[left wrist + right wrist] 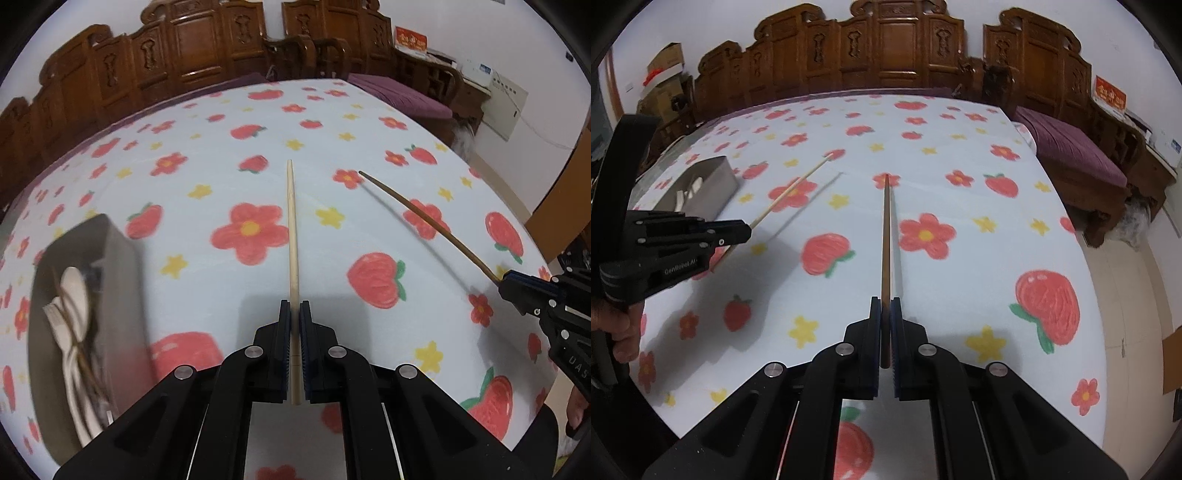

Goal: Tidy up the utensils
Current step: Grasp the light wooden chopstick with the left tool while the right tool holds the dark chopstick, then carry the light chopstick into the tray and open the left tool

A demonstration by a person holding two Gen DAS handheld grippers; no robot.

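left gripper (294,308): jaws clamped on pale chopstick (293,229), near its butt.
right gripper (885,304): jaws clamped on dark chopstick (886,240).
handling: light, stiff, likely slippery; could pivot.
goal: box (122,280).

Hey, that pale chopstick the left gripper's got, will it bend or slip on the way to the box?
The pale chopstick looks stiff: it juts out straight. It's probably light. Thin and smooth, held near one end by the left gripper, it might pivot or slide.
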